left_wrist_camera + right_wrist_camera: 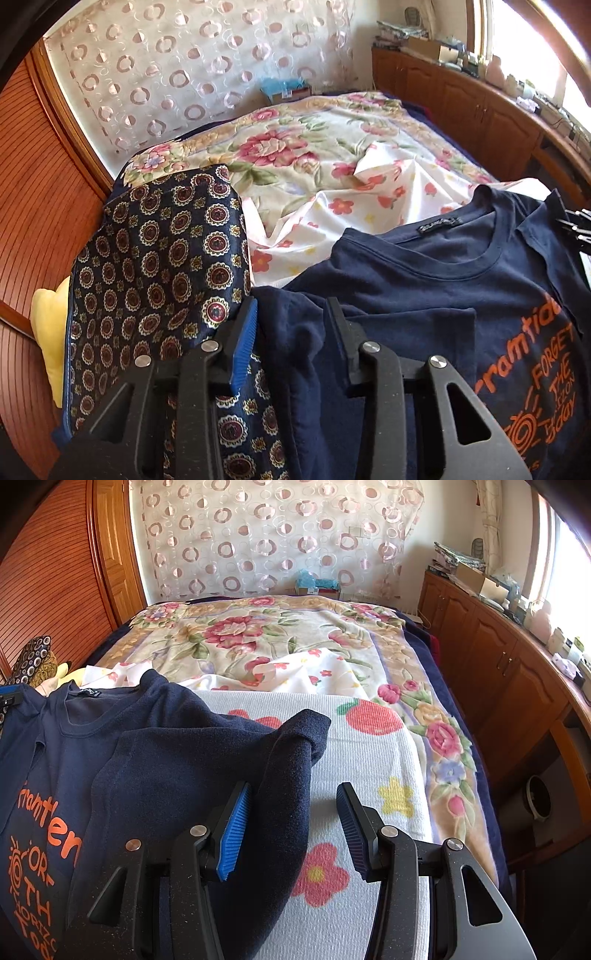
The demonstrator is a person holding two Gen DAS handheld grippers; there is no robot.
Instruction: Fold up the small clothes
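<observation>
T-shirt (424, 280), navy, orange print, sleeves folded

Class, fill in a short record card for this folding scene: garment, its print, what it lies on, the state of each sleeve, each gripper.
garment: navy T-shirt
print: orange lettering
surface: white flowered towel on a floral blanket
left sleeve: between the left gripper fingers; contact unclear
right sleeve: folded in over the chest
right gripper: open, over the sleeve edge and towel
beside shirt: patterned navy cloth
</observation>
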